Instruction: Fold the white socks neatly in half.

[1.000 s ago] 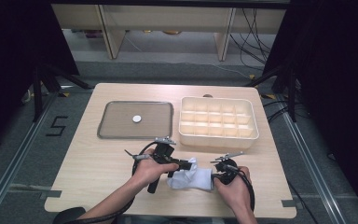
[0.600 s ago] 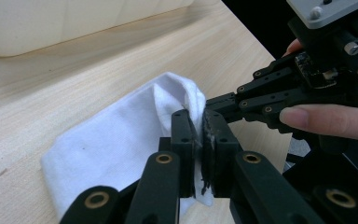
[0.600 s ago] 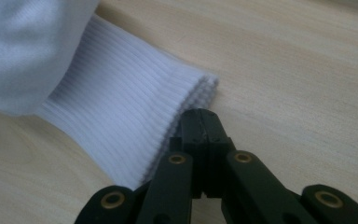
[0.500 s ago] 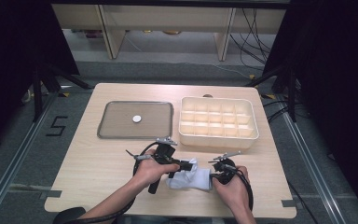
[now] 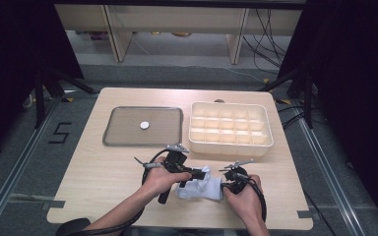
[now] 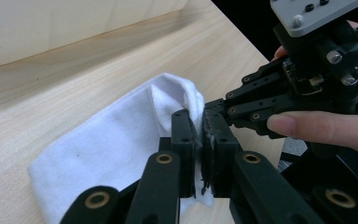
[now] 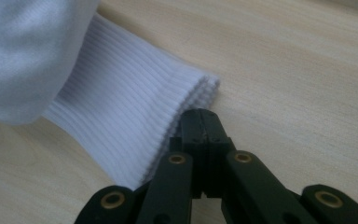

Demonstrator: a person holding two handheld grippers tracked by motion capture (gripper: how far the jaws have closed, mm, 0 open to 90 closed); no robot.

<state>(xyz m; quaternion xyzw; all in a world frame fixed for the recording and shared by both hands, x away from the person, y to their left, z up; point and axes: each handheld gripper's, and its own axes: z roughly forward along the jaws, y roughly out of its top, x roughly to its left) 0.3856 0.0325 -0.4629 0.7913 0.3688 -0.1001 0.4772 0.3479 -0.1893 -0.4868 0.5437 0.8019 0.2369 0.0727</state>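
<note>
A white sock [image 5: 203, 188] lies crumpled on the wooden table [image 5: 103, 172] near its front edge, between the person's two hands. My left gripper [image 6: 201, 126] is shut on a fold of the sock [image 6: 121, 135], with fabric pinched between its pads. In the high view the left gripper [image 5: 191, 173] reaches in from the sock's left. My right gripper [image 7: 200, 116] is shut right against the edge of the sock's ribbed cuff [image 7: 121, 107]; I see no fabric between its jaws. The right gripper [image 5: 225, 183] sits at the sock's right end, and its tips [image 6: 216, 105] nearly meet my left ones.
A grey flat tray [image 5: 128, 129] with a small white disc [image 5: 144, 125] on it lies at the back left. A cream box [image 5: 229, 147] divided into several compartments stands at the back right, just beyond the sock. Bare wood lies left of the hands.
</note>
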